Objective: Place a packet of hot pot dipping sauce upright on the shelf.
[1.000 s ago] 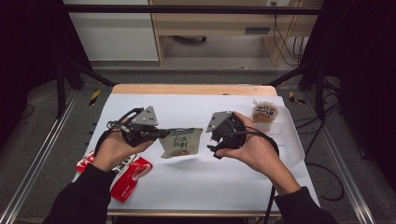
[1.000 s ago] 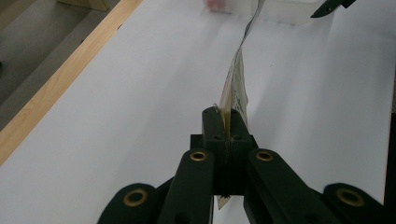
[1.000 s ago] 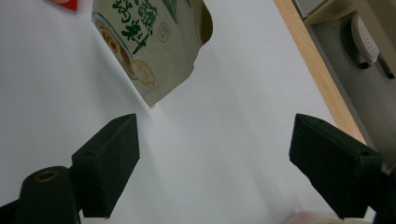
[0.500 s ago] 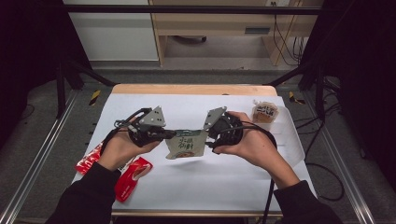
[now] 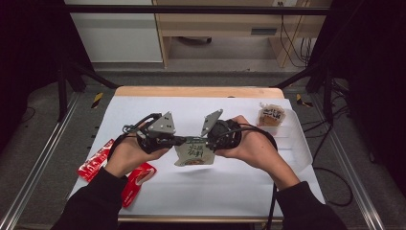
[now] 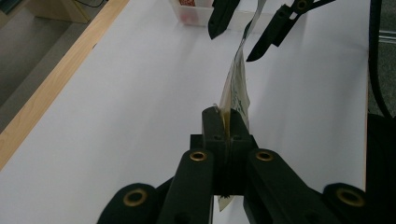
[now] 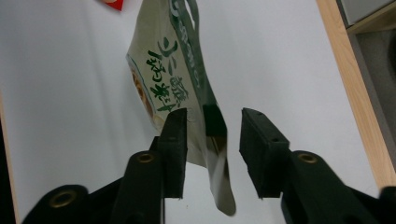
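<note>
The person wore dark, almost black long sleeves that reached to the wrists. Each hand carried a black gripper. The left gripper and the right gripper each had a grey three-cornered plate on top and a black cable looping from the body. The fingers were flat black blocks on black arms, joined with brass-coloured rivets.

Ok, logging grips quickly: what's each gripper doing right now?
Left gripper: shut on the green snack pouch.
Right gripper: open, jaws just been closing around the pouch's other edge, pads not yet pressing it.
</note>
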